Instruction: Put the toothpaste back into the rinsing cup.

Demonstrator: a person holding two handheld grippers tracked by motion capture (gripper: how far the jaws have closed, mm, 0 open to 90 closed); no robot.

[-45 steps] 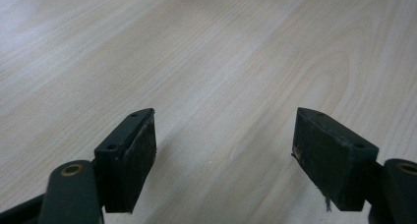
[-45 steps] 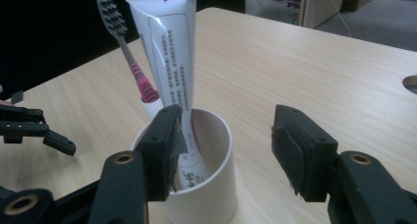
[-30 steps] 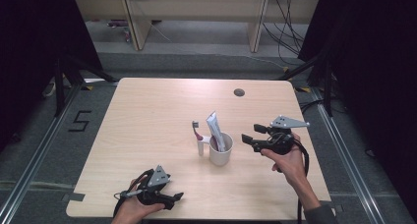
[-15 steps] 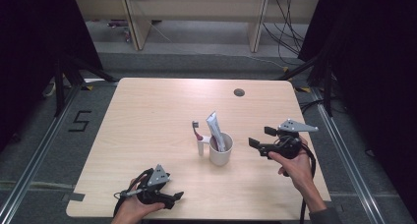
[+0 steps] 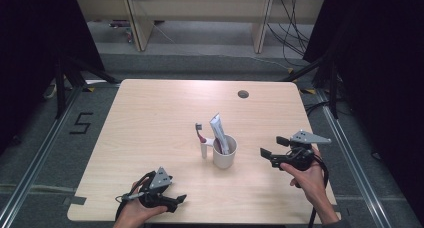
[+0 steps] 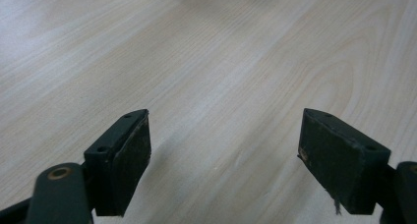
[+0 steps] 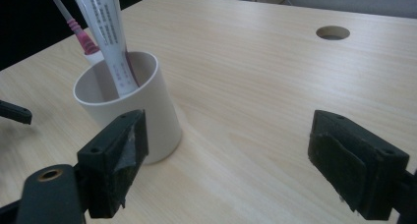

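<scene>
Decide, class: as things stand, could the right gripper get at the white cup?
Probably yes. The right gripper is open and points toward the white cup, with bare table between them. The toothpaste tube stands inside the cup, clear of its outer wall.

Overhead forward-down, gripper cameras close (table shared)

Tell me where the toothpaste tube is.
In the high view the toothpaste tube stands tilted in the white cup near the table's middle, right of the toothbrush.
</scene>
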